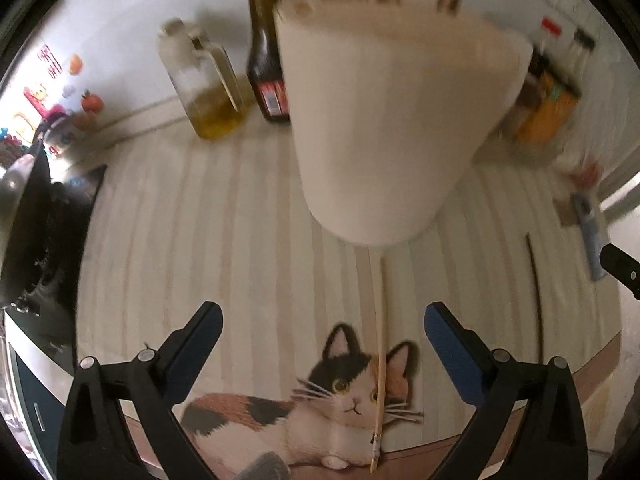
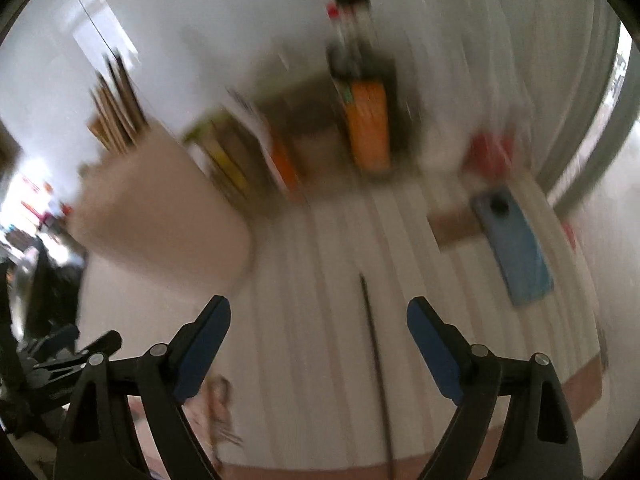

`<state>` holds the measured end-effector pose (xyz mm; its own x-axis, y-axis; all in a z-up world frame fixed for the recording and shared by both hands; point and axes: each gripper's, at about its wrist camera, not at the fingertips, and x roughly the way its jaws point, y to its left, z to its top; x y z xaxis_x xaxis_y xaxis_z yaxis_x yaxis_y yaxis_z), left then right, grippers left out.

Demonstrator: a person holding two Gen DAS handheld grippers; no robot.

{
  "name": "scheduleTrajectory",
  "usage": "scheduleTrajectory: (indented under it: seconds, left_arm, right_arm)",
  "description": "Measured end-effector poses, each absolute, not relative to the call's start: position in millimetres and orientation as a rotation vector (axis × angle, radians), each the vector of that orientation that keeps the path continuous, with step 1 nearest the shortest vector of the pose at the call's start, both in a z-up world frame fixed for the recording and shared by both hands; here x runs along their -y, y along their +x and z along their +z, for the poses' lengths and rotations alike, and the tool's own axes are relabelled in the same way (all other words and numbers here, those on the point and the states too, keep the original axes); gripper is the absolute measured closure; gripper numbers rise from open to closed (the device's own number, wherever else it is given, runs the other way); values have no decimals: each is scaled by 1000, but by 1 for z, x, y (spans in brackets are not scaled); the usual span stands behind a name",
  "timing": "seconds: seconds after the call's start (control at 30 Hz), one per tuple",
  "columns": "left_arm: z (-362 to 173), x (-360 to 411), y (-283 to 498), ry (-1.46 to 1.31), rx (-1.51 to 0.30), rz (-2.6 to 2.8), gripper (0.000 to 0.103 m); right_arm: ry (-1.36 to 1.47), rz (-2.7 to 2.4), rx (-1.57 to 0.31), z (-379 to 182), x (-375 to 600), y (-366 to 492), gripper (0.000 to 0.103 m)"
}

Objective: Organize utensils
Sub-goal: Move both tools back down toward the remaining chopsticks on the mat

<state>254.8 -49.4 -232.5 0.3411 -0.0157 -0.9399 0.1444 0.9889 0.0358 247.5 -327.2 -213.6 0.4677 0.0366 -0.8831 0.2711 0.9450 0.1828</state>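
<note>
A cream utensil holder (image 1: 384, 120) stands on the striped cat-print mat (image 1: 200, 220), with several chopsticks sticking out of its top. A light wooden chopstick (image 1: 379, 352) lies on the mat in front of it, between the fingers of my open, empty left gripper (image 1: 324, 320). A dark chopstick (image 1: 536, 292) lies to the right. In the blurred right wrist view the dark chopstick (image 2: 374, 356) lies between the fingers of my open, empty right gripper (image 2: 318, 316). The holder (image 2: 168, 212) is at the left there.
An oil jug (image 1: 204, 80) and a dark sauce bottle (image 1: 266, 48) stand behind the holder. Spice packets (image 1: 548, 100) are at the back right. A blue phone (image 2: 516, 248) lies on the right. A pan and stove (image 1: 28, 220) are at the left.
</note>
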Motion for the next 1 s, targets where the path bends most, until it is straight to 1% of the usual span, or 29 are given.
scheduleTrajectory:
  seconds: [0.13, 0.2, 0.33, 0.37, 0.47, 0.57, 0.6, 0.63, 0.7, 0.77, 0.8, 0.83, 0.87, 0.9, 0.93, 0.97, 1.0]
  left_arm:
    - [-263, 59, 253, 140, -1279, -100, 0]
    - [-274, 63, 251, 143, -1305, -105, 0]
    - [-302, 69, 252, 151, -1359, -91, 0]
    - [-306, 70, 253, 151, -1367, -89, 0]
    - [-320, 73, 256, 159, -1390, -79, 1]
    - [-328, 77, 259, 155, -1398, -90, 3]
    - [-330, 78, 259, 152, -1402, -98, 8]
    - [-333, 80, 259, 152, -1406, -107, 19]
    - [-336, 84, 259, 151, -1414, -121, 29]
    - [-335, 86, 258, 133, -1398, -133, 35]
    - [-334, 87, 259, 123, -1395, -144, 41]
    - [-333, 89, 260, 112, -1392, -155, 50]
    - [-330, 90, 260, 111, -1386, -157, 54]
    - [-329, 92, 260, 114, -1378, -160, 65]
    - [-327, 93, 261, 118, -1373, -164, 75]
    - [-326, 93, 261, 120, -1371, -164, 81]
    - [-326, 93, 260, 118, -1371, -164, 90]
  right_arm:
    - [304, -184, -1165, -246, 338, 239, 14]
    - [294, -201, -1200, -260, 343, 237, 17]
    - [273, -227, -1272, -290, 349, 238, 21]
    - [270, -228, -1289, -296, 350, 240, 23]
    - [260, -233, -1343, -319, 353, 244, 24]
    - [249, -237, -1386, -338, 353, 245, 28]
    - [248, -239, -1399, -344, 354, 245, 30]
    - [246, -240, -1409, -348, 353, 245, 31]
    - [228, -241, -1416, -353, 351, 244, 34]
    - [201, -247, -1420, -354, 347, 244, 36]
    - [195, -258, -1419, -353, 347, 244, 43]
    - [189, -269, -1416, -353, 346, 244, 48]
    - [184, -277, -1413, -352, 346, 244, 59]
    - [190, -276, -1407, -351, 344, 243, 74]
    - [200, -270, -1405, -350, 342, 243, 82]
    - [216, -260, -1407, -349, 339, 243, 96]
    - [228, -249, -1411, -349, 336, 242, 97]
